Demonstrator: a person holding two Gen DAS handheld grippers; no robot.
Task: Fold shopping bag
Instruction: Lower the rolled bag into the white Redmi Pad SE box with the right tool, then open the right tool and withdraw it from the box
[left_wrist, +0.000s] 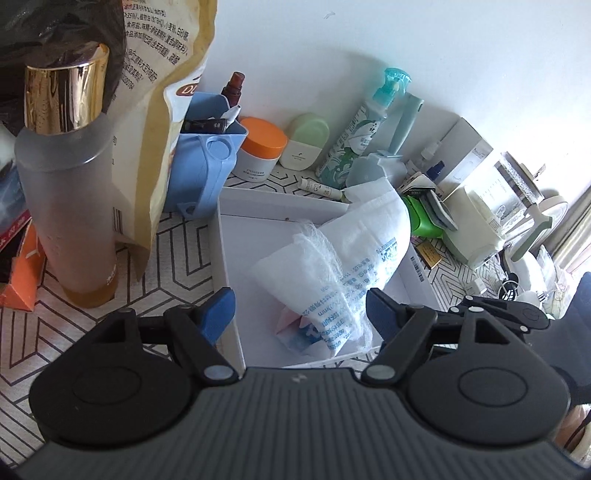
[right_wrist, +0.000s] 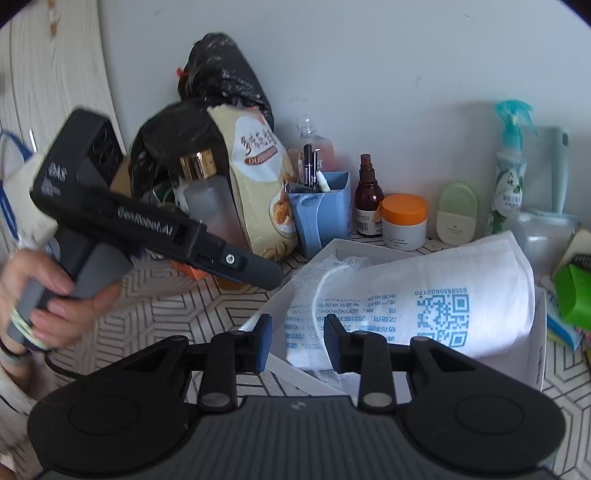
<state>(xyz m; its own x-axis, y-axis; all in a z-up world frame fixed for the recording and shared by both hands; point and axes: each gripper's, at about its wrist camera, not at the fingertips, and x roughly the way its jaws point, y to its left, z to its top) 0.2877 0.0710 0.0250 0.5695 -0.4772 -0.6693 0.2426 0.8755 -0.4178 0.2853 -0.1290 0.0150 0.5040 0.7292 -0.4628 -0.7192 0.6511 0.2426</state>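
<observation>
While the white shopping bag (right_wrist: 424, 295) lay bunched and loosely doubled over in the shallow white tray (left_wrist: 225, 266), filling the middle of both views with its blue print and square code uppermost, neither tool had hold of it. Seen along its own fingers, the left gripper (left_wrist: 300, 314) stood wide apart with nothing between its blue pads, the bag's lower end just beyond it at twelve o'clock. The right gripper (right_wrist: 297, 341) was parted more narrowly, also empty, and hung just short of the bag's near edge. From the right wrist, the person's hand (right_wrist: 48, 295) showed at nine o'clock round the left tool's handle. The bag looked rumpled rather than neatly folded, so this would fit either a fold being started or a rough fold set down in the tray; the views do not settle which. Any further grip would call for a flat edge, not the gauzy bunched part. Counted: one bag, one tray, two grippers, one orange-lidded jar (right_wrist: 403, 220), one blue holder (right_wrist: 319, 212).
</observation>
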